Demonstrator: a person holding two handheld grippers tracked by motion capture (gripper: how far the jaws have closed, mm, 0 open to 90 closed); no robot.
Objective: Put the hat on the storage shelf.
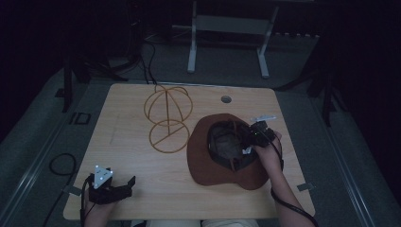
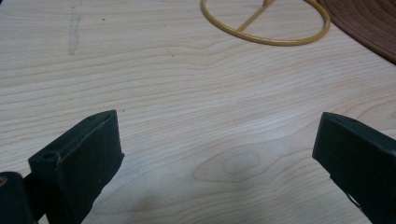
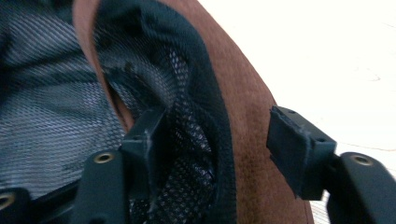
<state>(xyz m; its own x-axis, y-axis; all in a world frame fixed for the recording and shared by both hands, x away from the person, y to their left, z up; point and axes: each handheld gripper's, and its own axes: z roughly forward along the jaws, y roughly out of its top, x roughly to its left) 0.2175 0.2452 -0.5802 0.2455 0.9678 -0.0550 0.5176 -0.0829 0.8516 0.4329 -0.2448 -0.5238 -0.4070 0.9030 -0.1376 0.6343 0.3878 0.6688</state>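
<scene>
On the right half of the table (image 1: pixel 123 109), a brown hat (image 1: pixel 208 163) lay upside down with the right gripper (image 1: pixel 249 142) at its crown.

One jaw sat inside against the black mesh lining (image 3: pixel 182 135), the other outside over the brown felt — the wall of the crown stood between them, not yet pinched. The left gripper (image 1: pixel 124 185) rested at the near left corner, jaws spread wide over bare wood — nothing held. A yellow wire stand (image 1: pixel 168 118) stood just left of the hat.

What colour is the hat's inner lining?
Black mesh lining inside the brown hat; clearest in the right gripper view.
</scene>
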